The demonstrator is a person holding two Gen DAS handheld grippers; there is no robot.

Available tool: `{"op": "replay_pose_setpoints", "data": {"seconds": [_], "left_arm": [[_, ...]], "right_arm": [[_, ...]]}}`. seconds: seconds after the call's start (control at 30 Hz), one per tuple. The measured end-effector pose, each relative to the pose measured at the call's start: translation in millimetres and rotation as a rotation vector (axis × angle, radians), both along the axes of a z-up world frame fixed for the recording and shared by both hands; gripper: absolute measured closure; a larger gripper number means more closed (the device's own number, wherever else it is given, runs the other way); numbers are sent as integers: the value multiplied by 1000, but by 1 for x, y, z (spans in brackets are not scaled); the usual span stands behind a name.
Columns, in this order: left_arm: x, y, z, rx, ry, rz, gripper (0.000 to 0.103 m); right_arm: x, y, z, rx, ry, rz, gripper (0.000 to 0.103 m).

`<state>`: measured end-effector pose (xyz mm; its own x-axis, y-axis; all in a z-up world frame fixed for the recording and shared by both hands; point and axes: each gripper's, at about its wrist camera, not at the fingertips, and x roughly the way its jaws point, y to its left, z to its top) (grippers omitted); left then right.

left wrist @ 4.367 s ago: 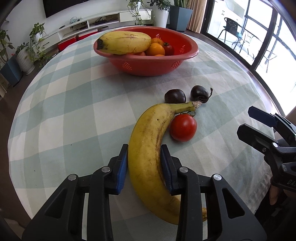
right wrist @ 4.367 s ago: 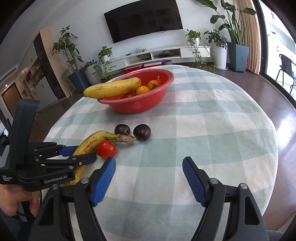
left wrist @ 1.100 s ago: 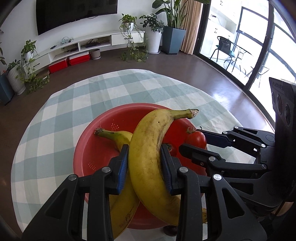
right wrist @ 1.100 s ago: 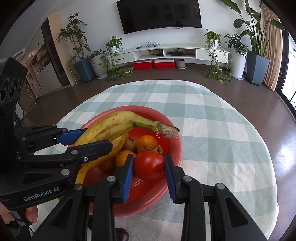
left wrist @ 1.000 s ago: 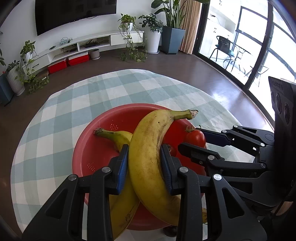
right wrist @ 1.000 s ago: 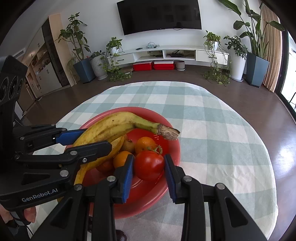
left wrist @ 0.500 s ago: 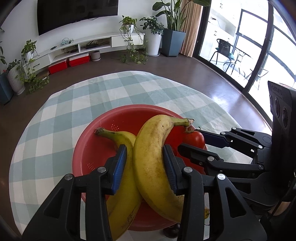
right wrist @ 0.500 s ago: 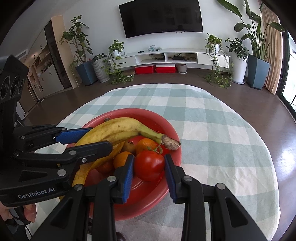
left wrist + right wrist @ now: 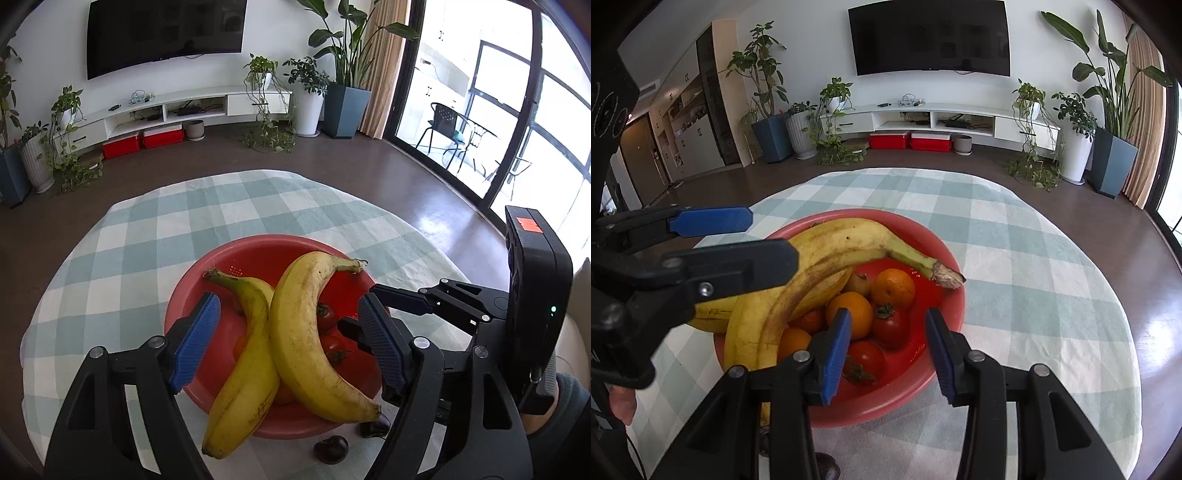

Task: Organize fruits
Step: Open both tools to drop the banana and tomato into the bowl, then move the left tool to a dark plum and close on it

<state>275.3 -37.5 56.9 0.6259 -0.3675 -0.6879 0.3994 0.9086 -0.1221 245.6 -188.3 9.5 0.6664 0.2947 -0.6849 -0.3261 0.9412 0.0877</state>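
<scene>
The red bowl [image 9: 258,254] sits near the middle of the round table [image 9: 147,229], which is covered in a green-and-white check cloth. Much of the bowl's contents is hidden in the left wrist view by two bananas crossed over it; only slivers of two tomatoes show beside them.

The right wrist view shows more: the upper banana [image 9: 827,243] lies over the lower banana [image 9: 816,291], with oranges [image 9: 892,288] and two tomatoes [image 9: 892,325] below. A small brownish fruit behind the oranges is too hidden to name.

Two dark round fruits lie on the cloth just beside the bowl's near rim. One dark fruit [image 9: 331,448] is plain to see; the other [image 9: 375,428] is partly covered by the banana tip and the left gripper's finger. They may be chestnuts, but that is hard to tell.

The left gripper [image 9: 288,347] has its blue pads [image 9: 195,339] spread wide on either side of both bananas, touching neither.

The right gripper [image 9: 886,354] also has its fingers parted and holds nothing; it is above the near tomato [image 9: 866,360] in the bowl's near side.
</scene>
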Motion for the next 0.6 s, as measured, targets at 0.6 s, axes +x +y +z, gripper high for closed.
{"op": "replay_pose_setpoints", "data": {"seconds": [0.6], "left_arm": [[-142, 29, -41, 44, -27, -81, 12]], "right_arm": [[-93, -28, 16, 122, -20, -103, 37]]}}
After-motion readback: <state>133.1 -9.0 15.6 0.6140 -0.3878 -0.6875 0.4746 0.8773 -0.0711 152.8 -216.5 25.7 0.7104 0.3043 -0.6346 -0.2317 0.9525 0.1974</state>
